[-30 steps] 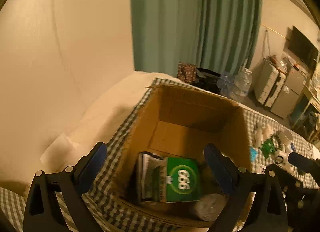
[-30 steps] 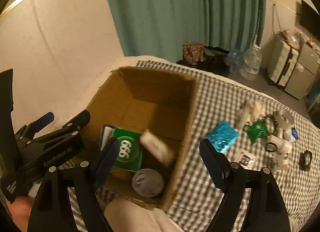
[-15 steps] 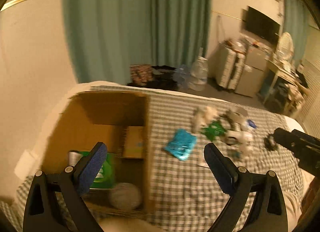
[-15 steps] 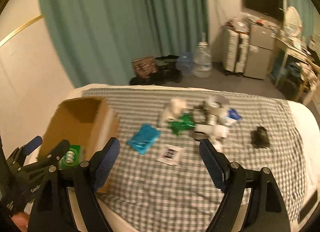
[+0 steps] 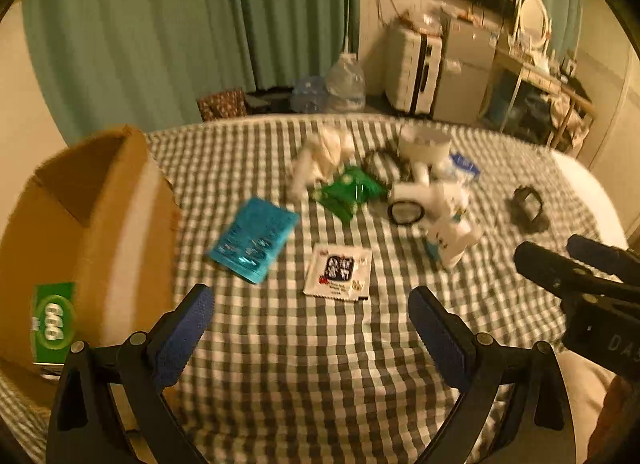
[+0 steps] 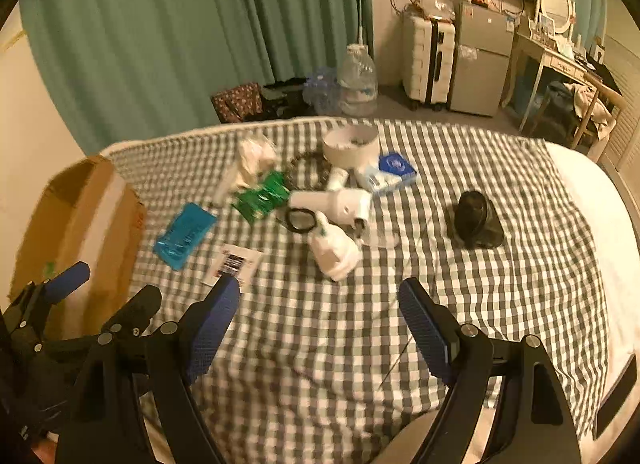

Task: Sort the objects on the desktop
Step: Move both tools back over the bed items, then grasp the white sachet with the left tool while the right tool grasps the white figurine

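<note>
Both tongs hang wide and empty over the checked bed cover [image 6: 500, 284]: left tongs [image 5: 310, 318] near the white sachet [image 5: 339, 272], right tongs [image 6: 320, 304] nearer the white bottle [image 6: 336, 250]. Cardboard box [image 5: 92, 232] sits far left; blue pouch [image 5: 254, 238] lies beside it.

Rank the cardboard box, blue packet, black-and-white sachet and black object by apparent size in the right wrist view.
1. cardboard box
2. blue packet and black object, which look alike
3. black-and-white sachet, partly hidden by a finger
</note>
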Demonstrator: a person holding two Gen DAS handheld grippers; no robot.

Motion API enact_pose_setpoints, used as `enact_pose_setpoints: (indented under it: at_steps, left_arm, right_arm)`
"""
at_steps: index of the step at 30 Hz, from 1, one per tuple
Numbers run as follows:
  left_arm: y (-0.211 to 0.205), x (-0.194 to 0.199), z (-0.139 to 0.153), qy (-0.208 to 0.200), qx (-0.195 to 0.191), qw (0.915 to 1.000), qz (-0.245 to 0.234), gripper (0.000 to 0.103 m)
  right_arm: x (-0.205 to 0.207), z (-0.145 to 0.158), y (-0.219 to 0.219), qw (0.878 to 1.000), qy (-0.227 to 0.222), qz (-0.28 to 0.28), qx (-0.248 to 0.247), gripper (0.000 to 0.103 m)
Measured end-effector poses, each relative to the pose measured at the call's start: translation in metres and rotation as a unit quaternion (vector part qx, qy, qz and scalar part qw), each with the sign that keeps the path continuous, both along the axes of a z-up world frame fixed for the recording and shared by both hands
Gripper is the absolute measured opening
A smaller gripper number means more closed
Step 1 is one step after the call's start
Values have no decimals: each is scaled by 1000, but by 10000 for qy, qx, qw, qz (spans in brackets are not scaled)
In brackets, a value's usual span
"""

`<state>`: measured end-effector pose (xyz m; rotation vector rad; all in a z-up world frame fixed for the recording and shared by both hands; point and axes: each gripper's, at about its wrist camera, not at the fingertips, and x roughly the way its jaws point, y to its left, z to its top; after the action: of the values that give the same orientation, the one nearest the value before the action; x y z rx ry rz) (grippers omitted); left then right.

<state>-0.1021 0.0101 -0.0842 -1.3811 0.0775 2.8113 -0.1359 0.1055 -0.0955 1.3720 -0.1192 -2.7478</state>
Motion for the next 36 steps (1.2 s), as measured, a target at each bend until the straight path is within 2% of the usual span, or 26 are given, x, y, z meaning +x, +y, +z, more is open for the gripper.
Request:
enact_pose_setpoints:
  at_steps: [6,12,17,19,21,22,23,25,27,28,30,33,36]
  left_arm:
    - [3,-36,-52,-496,-22,9987,118,100]
    - [14,-61,-87,-708,2,9975,-55,100]
    - [20,-72,-110,-888,58,9959,-159,100]
    - [21,-71,-114,-848,2,9962,-201,100]
    - [21,-70,-114,-823,30,9963,-236,101]
    - [20,-70,-115,-834,68,9962,-239,101]
    - [19,-70,-115,-849,122,9960,-240,100]
    - [18,-68,-113,-863,155,9958,-268,91]
    - [16,-66,-109,-878,234,9953,-332,67]
    - [13,-65,-106,-906,288,9948,-362,63]
    - [10,-64,-103,-988,328,9938,-395,47]
    - [2,-64,-99,-1073,481,9923,-381,34]
    - [-10,-59,-92,-1140,599,9913,-268,26]
  right_arm:
    - [-29,-41,8,9997,-189,122,-65,82]
    - [-64,-69,4,9988,-404,238,-128,82]
    - [-86,-89,-2,9982,-559,205,24,81]
    - [-94,-97,-1,9978,-658,115,-12,74]
    - [-102,-105,1,9966,-808,133,-133,60]
    - [-103,-108,2,9961,-861,140,-147,50]
    - [-103,-111,4,9957,-894,132,-209,50]
    - [-102,-110,8,9957,-860,102,-322,50]
    - [-99,-107,11,9958,-844,80,-350,50]
    - [-97,-105,12,9961,-818,58,-330,50]
    - [-93,-104,15,9962,-825,20,-292,50]
    - [-88,-103,19,9958,-836,-23,-385,50]
    - [-81,-96,22,9966,-733,-29,-368,50]
